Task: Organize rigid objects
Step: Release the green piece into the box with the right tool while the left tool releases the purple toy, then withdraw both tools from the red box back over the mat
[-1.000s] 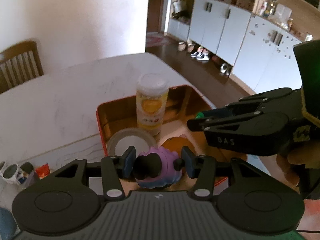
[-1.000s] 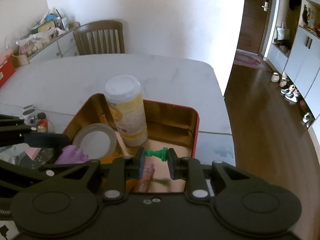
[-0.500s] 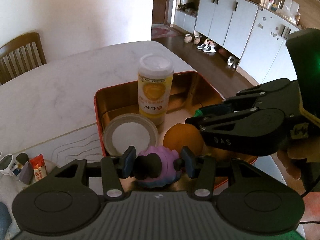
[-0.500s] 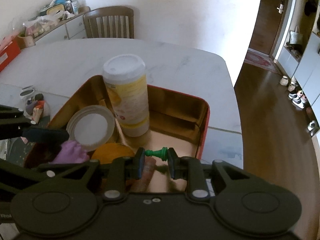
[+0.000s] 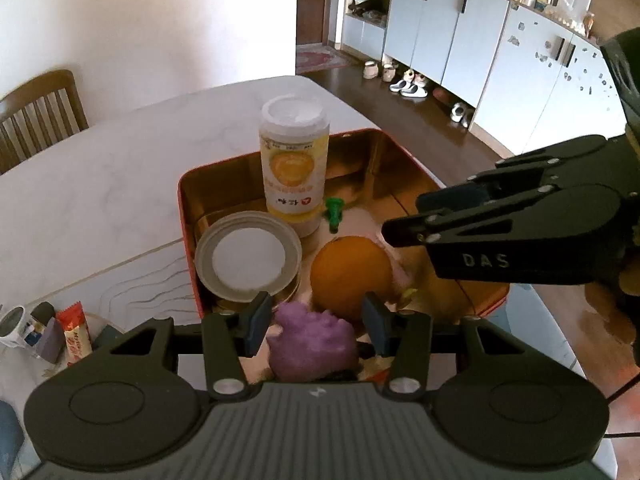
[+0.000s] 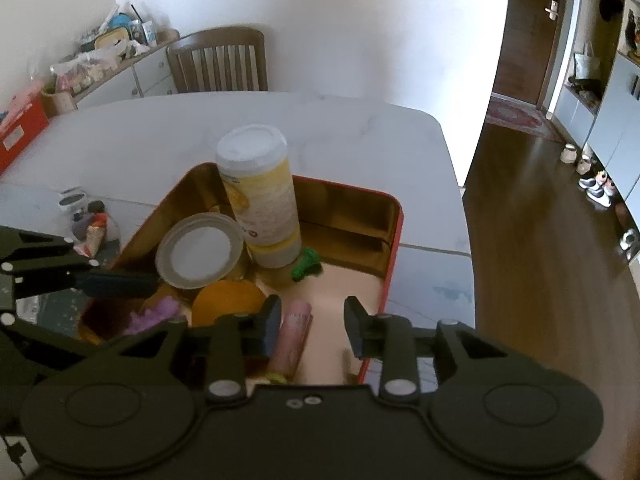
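Left wrist view: the left gripper (image 5: 316, 328) has its jaws around the purple toy (image 5: 312, 346), low over the near end of the red tin (image 5: 188, 216). The pads look to sit beside the toy rather than pressing it; I cannot tell whether it is still gripped. If the hold is loose, the toy could drop onto the orange ball (image 5: 351, 276) and set it rolling. The round lid (image 5: 248, 258) and the tall canister (image 5: 294, 168) crowd the left of the tin, so a careless lift could knock the canister over. The right gripper (image 5: 400, 224) crosses close above the ball, and the 2 tools could clash.

Right wrist view: the right gripper (image 6: 312, 326) has jaws opening, with nothing between them. The green chess piece (image 6: 306, 264) lies on its side on the tin floor, just beside the canister (image 6: 260, 196). It could roll under other things. The pink roll (image 6: 292, 338) lies near the left pad, which could nudge it. The tin sits near the edge of the surface (image 6: 160, 136), so a hard push could shift it outward.
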The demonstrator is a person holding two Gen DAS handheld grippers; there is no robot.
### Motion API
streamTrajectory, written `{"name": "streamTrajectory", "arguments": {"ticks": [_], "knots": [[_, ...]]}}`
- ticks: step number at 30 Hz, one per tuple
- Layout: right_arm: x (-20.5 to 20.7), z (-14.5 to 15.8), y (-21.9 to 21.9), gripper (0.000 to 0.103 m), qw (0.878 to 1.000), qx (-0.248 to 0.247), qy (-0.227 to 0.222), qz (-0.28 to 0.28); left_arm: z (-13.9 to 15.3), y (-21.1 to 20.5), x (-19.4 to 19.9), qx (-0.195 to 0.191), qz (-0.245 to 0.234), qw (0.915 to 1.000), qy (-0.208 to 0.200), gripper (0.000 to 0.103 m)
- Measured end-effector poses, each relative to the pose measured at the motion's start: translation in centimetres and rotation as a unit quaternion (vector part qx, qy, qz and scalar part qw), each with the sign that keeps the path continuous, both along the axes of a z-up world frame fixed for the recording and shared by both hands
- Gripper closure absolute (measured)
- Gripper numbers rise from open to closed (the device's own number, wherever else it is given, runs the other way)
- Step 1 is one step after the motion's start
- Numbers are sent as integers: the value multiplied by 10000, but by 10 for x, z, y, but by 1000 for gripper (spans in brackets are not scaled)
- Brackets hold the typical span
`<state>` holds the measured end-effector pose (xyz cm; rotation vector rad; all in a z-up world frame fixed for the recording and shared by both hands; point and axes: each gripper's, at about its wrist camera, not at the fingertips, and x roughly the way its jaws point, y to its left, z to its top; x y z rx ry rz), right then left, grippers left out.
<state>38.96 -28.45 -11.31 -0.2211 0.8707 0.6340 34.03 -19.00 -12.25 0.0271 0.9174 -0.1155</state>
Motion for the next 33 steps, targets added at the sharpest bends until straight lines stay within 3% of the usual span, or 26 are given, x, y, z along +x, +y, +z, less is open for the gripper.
{"name": "streamTrajectory", "arguments": {"ticks": [16,19,27,29,33], "knots": [[-44,36,-11,49,9988,420,-29,-251,40,18,-36,-215,84,9985,-497,52],[-53,43,-8,45,9982,544,35,-229,48,27,-45,-228,117,9978,-616,46],[-80,59,15,32,9972,697,-88,-236,65,62,-74,-216,275,9955,-886,45],[-87,60,22,30,9971,718,-116,-216,68,74,-80,-187,349,9948,-937,39],[-100,62,41,23,9969,748,-165,-188,72,100,-92,-147,488,9934,-1027,38]]}}
